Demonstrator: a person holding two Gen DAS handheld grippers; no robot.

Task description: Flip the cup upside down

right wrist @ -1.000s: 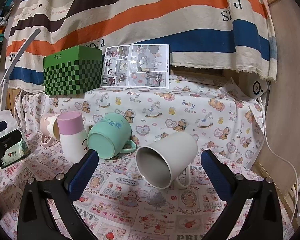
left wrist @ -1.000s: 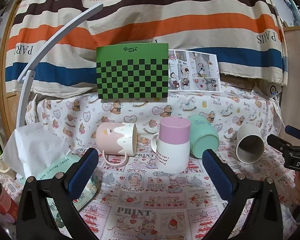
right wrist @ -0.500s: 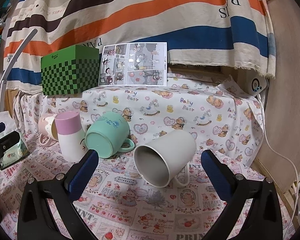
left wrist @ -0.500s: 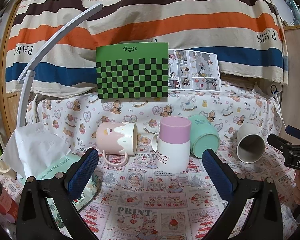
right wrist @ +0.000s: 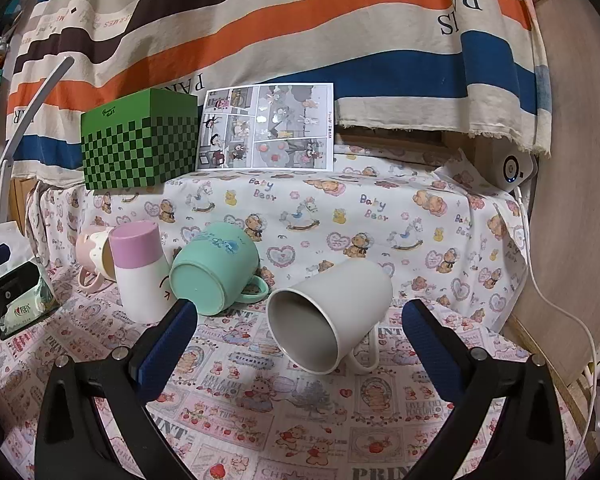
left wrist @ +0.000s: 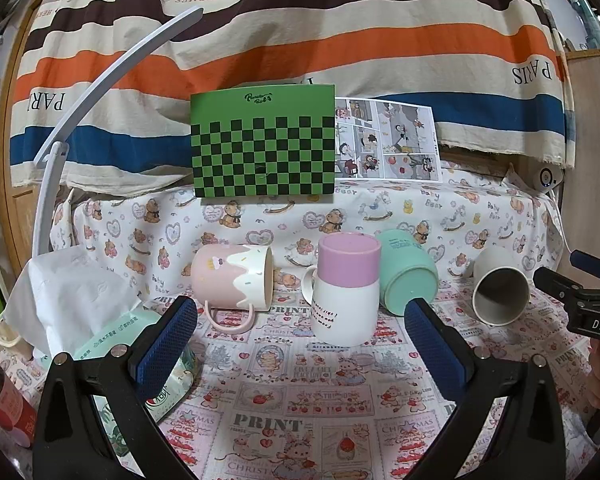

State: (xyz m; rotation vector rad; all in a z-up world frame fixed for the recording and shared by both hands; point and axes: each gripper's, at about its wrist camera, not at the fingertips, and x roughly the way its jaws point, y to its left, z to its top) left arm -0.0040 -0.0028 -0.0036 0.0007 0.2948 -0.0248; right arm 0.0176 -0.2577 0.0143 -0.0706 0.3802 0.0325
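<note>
I've got the right tongs (right wrist: 300, 338) spread wide, nothing between the blue pads (right wrist: 166, 346), and framed right between them, just below the middle of the right camera's picture, is the white cup (right wrist: 332, 312). It's lying on its side on the printed cloth (right wrist: 260, 412), mouth turned toward my lens, handle low on the right against the cloth. Just to its left the green cup (right wrist: 212, 270) is also tipped over, bottom facing me, handle pointing at the white cup. Left of that a pink-and-white cup (right wrist: 140, 274) stands bottom up, and behind it the pink cup with the drip pattern (right wrist: 92, 254) peeks out.

Over on the left camera, the left tongs (left wrist: 300, 340) are equally wide and hold nothing, hovering low in the frame in front of the pink-and-white cup at centre. The tissue pack (left wrist: 112, 340) sits at lower left, partly behind the left pad. At the back, upper centre, stands the green checkered box (left wrist: 264, 140) with a comic sheet (left wrist: 388, 140) beside it.
</note>
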